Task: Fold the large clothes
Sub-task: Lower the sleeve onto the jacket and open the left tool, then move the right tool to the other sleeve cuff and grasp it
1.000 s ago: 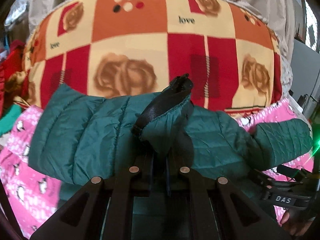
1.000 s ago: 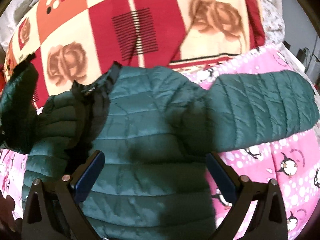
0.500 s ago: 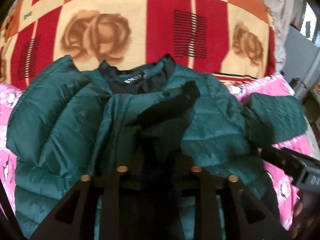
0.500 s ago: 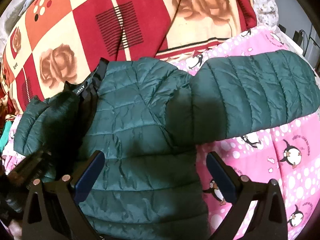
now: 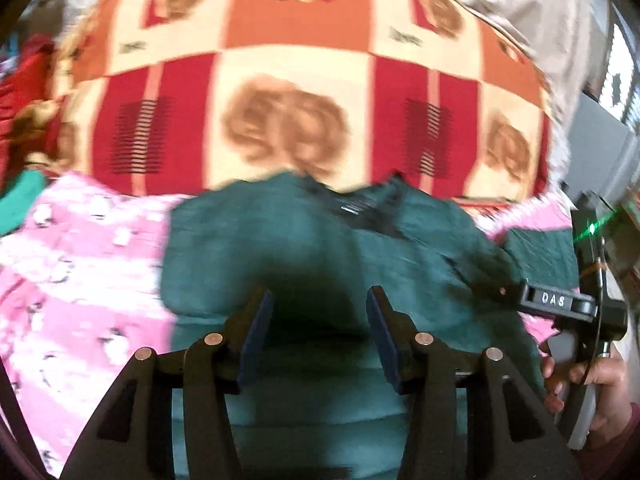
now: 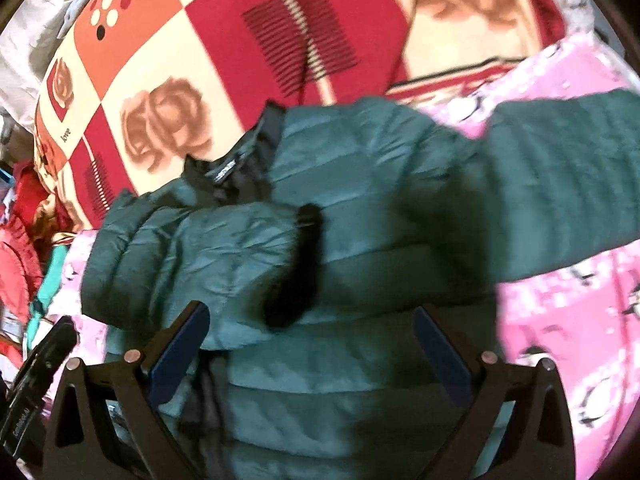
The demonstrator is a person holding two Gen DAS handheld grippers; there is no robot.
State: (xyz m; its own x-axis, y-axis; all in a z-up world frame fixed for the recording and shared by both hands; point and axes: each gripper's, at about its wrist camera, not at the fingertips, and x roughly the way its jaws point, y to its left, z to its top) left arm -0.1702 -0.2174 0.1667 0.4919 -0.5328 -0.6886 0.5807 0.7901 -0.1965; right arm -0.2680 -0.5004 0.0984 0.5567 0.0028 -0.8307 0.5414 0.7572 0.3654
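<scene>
A dark green quilted jacket (image 6: pixel 360 208) lies front up on a pink penguin-print sheet (image 6: pixel 580 300), collar toward the far side. One sleeve (image 6: pixel 224 248) is folded across the chest, its black cuff (image 6: pixel 304 264) near the middle. The other sleeve (image 6: pixel 560 184) stretches out to the right. My left gripper (image 5: pixel 320 320) is open and empty just above the jacket (image 5: pixel 280 248). My right gripper (image 6: pixel 312 348) is wide open and empty over the jacket's lower body; it also shows in the left wrist view (image 5: pixel 560 300).
A red, orange and cream rose-patterned blanket (image 5: pixel 288 92) is heaped behind the jacket. Red and teal clothes (image 6: pixel 24 248) are piled at the left edge of the bed. A grey cloth (image 5: pixel 540 8) lies behind the blanket.
My left gripper has let go of the sleeve cuff and opened. The sleeve now lies folded across the jacket's chest. The left view has pulled back and is motion-blurred.
</scene>
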